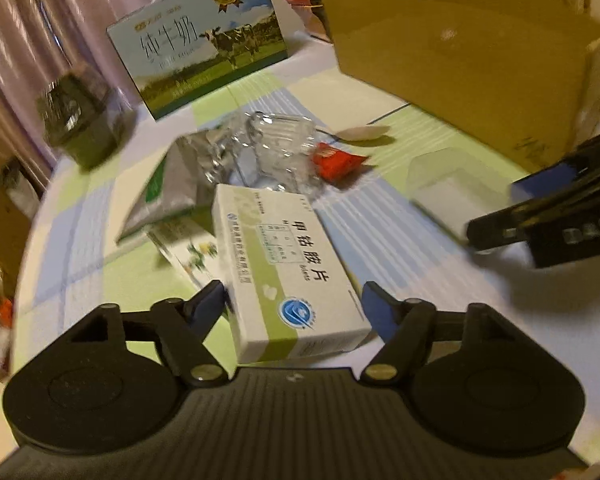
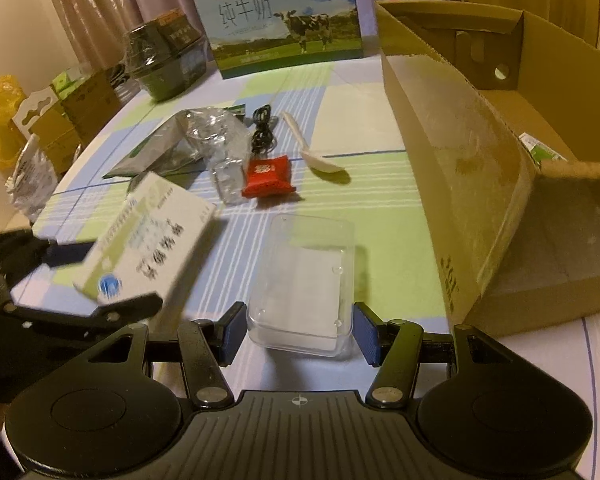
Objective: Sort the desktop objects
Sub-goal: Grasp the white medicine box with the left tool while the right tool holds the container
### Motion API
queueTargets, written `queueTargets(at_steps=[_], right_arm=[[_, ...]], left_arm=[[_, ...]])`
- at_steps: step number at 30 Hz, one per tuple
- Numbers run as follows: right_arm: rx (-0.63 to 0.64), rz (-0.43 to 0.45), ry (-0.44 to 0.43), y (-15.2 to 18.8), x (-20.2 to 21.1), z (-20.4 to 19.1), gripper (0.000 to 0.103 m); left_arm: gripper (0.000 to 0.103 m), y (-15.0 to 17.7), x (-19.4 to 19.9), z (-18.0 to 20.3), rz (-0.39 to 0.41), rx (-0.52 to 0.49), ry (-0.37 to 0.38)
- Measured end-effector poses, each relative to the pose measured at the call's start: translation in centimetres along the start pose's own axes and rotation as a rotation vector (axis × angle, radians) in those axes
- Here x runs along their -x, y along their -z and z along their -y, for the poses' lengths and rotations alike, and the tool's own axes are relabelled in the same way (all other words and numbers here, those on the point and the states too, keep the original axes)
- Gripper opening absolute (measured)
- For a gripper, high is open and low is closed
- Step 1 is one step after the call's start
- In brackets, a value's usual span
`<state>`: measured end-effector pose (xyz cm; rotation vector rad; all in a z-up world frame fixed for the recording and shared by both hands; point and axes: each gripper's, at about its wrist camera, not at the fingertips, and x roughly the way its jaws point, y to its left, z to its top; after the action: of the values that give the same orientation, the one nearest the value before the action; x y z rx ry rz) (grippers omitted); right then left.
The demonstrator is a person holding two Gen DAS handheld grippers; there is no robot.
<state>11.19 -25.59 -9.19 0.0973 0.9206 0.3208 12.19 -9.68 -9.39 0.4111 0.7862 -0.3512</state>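
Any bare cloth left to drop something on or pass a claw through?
Free: the tablecloth between the milk carton and the white spoon, and the strip between the spoon and the cardboard box. Crowded: the middle-left, where foil bag, crumpled plastic, black cable and red packet bunch together.

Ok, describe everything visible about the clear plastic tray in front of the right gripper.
The clear plastic tray is a shallow rectangular container, transparent with rounded corners and small dimples in its base. It looks empty and sits flat, open side up, on the checked tablecloth. Its near end lies between the blue pads of the right gripper; whether they press it is unclear.
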Motion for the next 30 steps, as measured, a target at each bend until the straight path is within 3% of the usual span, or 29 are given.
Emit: queueTargets(at_steps=[3, 8, 19, 23, 30], right_arm=[[0.010, 0.000, 0.000, 0.4, 0.6, -0.2, 0.054], [0.028, -0.002, 0.022, 1.2, 0.8, -0.3, 0.054], [0.079, 0.000, 0.054, 1.8, -0.2, 0.2, 0.054], [0.104, 0.002, 0.063, 1.7, -0.8, -0.1, 0.056], [0.135, 0.010, 0.088, 1.5, -1.6, -0.7, 0.056]], left_arm=[[0.066, 1.0, 1.6, -0.1, -0.021, 0.057, 0.082], [0.078, 2.2, 2.4, 1.0, -0.014, 0.053, 0.028], [0.078, 0.3, -1.2, 1.1, -0.028, 0.089, 0.011], [0.069, 0.0, -2.2, 0.6, -0.050, 0.099, 0.015], [0.068, 0.7, -1.2, -0.1, -0.067, 0.157, 0.053]])
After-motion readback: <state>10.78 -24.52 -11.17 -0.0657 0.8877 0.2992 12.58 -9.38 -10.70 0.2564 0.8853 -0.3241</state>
